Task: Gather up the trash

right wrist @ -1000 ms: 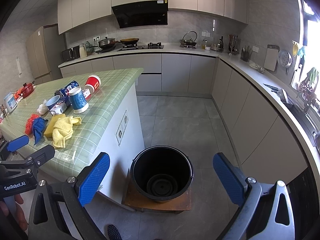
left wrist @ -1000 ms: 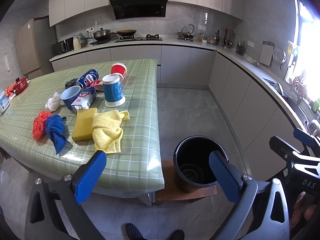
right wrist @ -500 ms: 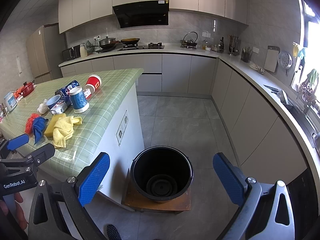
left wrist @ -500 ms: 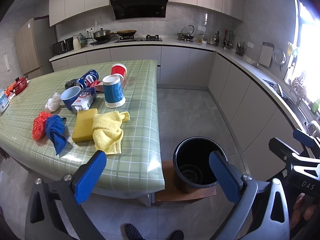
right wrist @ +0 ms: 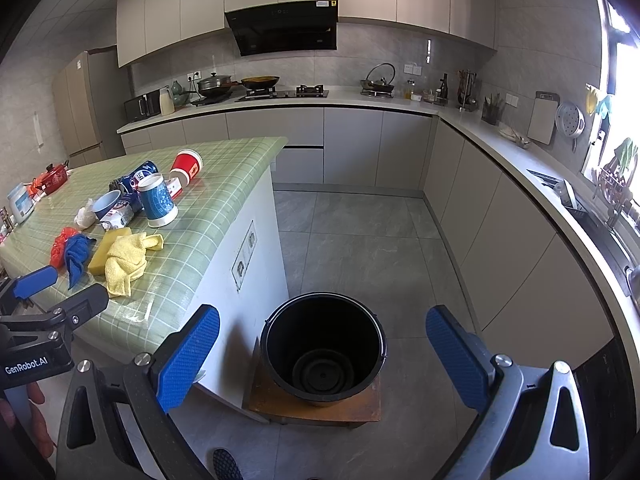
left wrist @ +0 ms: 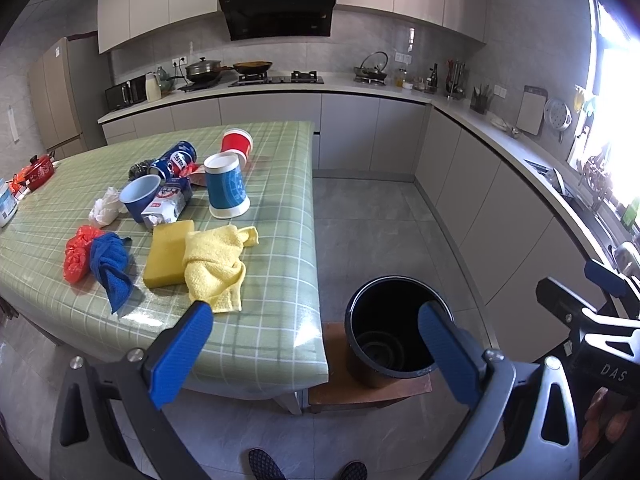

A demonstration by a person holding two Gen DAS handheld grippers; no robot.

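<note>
A black bucket (left wrist: 394, 328) (right wrist: 323, 350) stands on a low wooden board on the floor beside the green checked table (left wrist: 264, 336). On the table lie a blue-and-white cup (left wrist: 226, 185), a red cup (left wrist: 237, 144), a blue can (left wrist: 174, 161), a small blue cup (left wrist: 140, 197), a crumpled carton (left wrist: 168, 204), white tissue (left wrist: 105, 210) and a red wrapper (left wrist: 77, 252). My left gripper (left wrist: 316, 354) hovers open over the table's near corner. My right gripper (right wrist: 322, 358) hangs open above the bucket. Both hold nothing.
A yellow sponge (left wrist: 167, 254), a yellow cloth (left wrist: 216, 266) and a blue cloth (left wrist: 112, 266) lie near the table's front. Kitchen counters (right wrist: 520, 160) run along the back and right walls. Grey tiled floor (right wrist: 360, 248) stretches between table and cabinets. Shoe tips (left wrist: 264, 466) show below.
Both views have barely shifted; the grippers stay open and nothing on the table has moved.
</note>
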